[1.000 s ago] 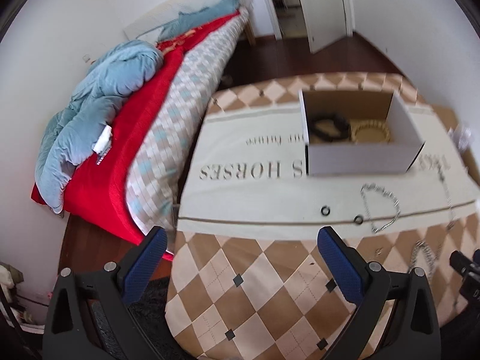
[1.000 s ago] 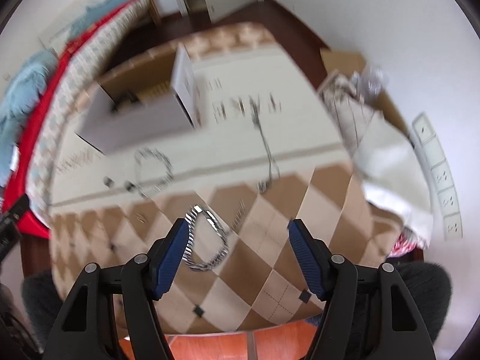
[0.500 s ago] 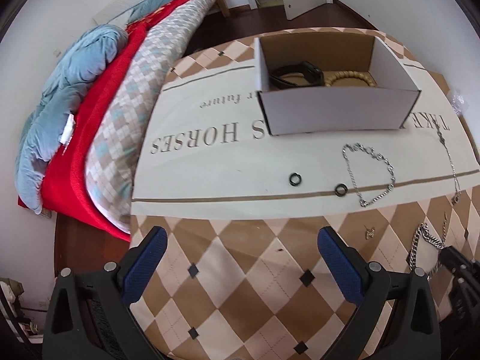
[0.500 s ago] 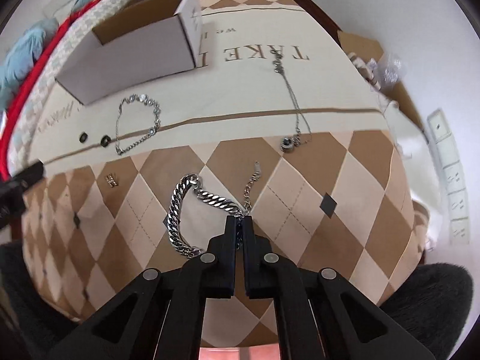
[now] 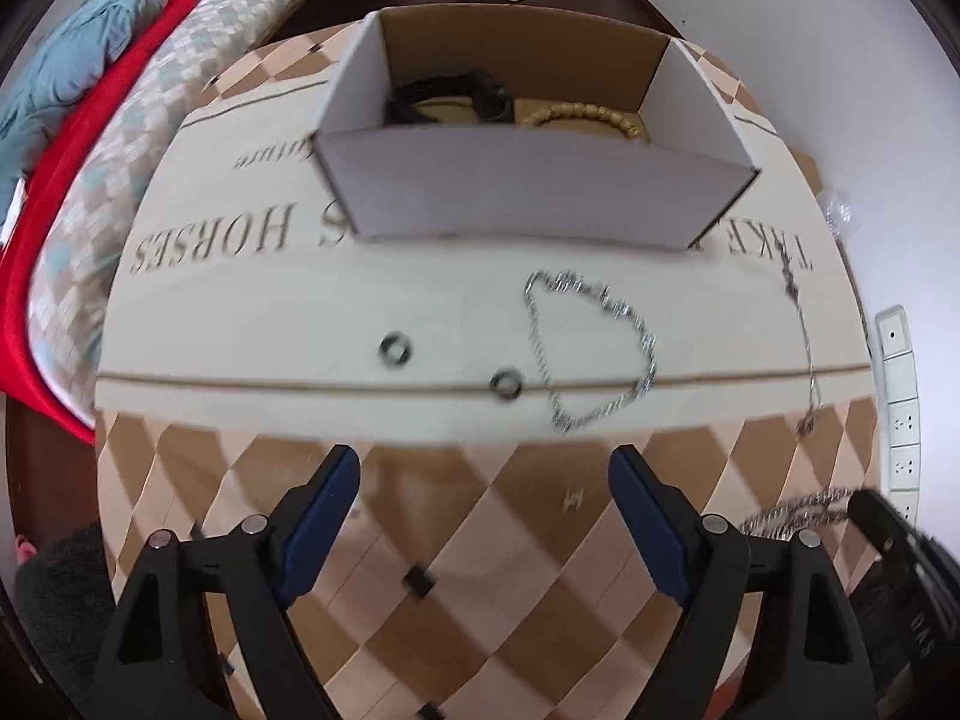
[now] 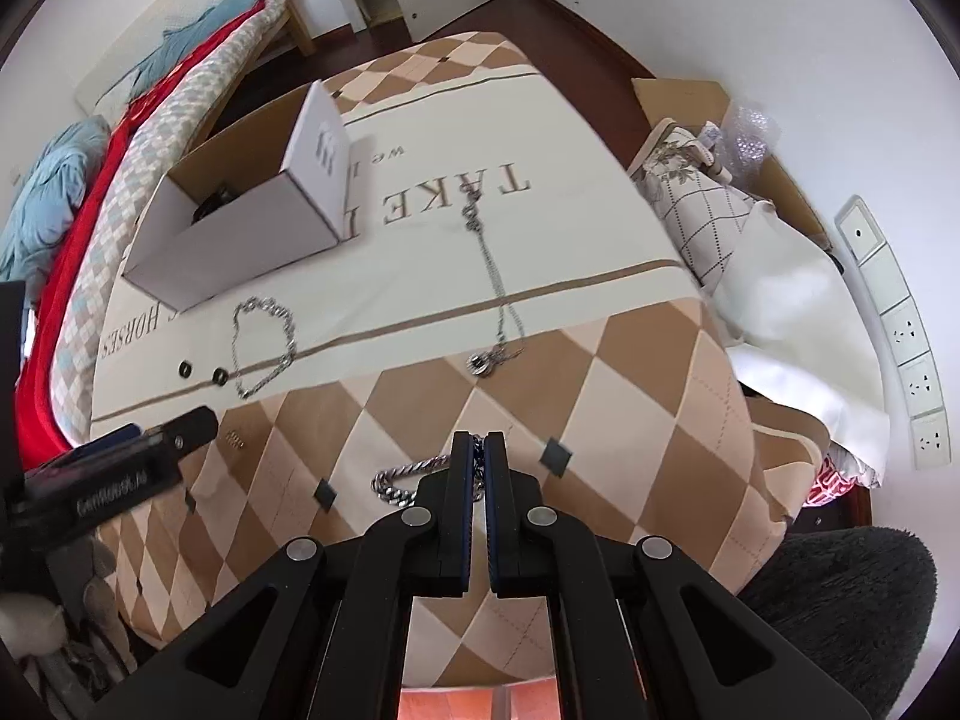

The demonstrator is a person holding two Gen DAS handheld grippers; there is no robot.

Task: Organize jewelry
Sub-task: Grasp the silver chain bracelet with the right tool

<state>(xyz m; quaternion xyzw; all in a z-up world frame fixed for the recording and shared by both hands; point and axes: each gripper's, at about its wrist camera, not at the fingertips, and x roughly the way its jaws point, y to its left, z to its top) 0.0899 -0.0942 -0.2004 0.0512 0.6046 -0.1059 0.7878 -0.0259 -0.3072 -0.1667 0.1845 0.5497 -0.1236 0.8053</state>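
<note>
Right hand-held gripper (image 6: 478, 447) is clamped tight on the chunky silver chain (image 6: 399, 479), which droops in heavy curb links just over the diamond-patterned cloth of the table (image 6: 630, 372). Left hand-held gripper (image 5: 485, 474) has just been narrowing, jaws apart with nothing between them. Beyond: 2 small dark rings (image 5: 396, 350), a thin looped bracelet (image 5: 591, 351), then the white cardboard box (image 5: 528, 186) holding beads.

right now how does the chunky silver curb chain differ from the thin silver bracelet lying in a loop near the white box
The chunky silver curb chain has thick heavy links; the thin silver bracelet is fine and slender. The chunky chain is pinched in the shut right gripper over the brown diamond pattern; the thin one lies untouched in an open loop on the cream band. Both are silver-coloured chains.
</note>
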